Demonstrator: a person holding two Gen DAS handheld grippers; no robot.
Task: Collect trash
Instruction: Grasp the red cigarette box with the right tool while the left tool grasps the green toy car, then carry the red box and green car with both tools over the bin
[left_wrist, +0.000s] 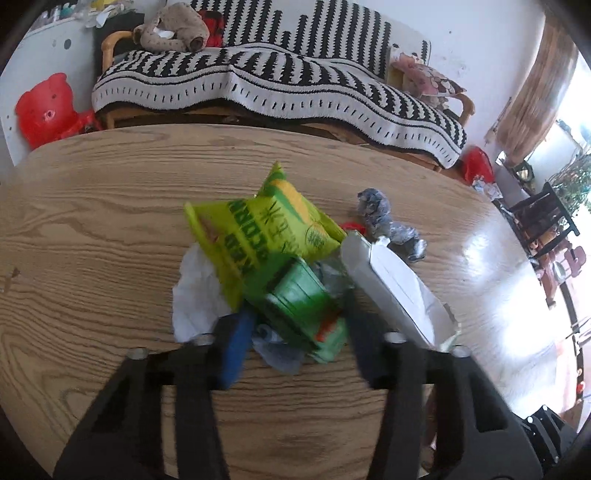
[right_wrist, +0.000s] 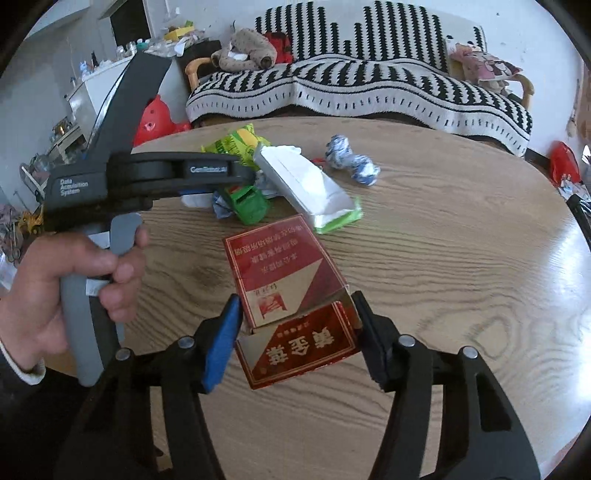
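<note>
Now: two grippers, one heap of trash

Right now my right gripper (right_wrist: 297, 338) has its jaws closed on the one red cigarette box (right_wrist: 291, 295), its lid flap bent open, low over the wooden table (right_wrist: 461, 258). My left gripper (left_wrist: 291, 328) has its jaws about half shut around one small green carton (left_wrist: 299, 299); whether the pads press it, I cannot tell. Just beside it lie one yellow-green snack bag (left_wrist: 273, 221), one silver-lined wrapper (left_wrist: 391, 291), one white tissue (left_wrist: 195, 295) and one blue-and-white crumpled wad (left_wrist: 388, 225), all in mid-table.
</note>
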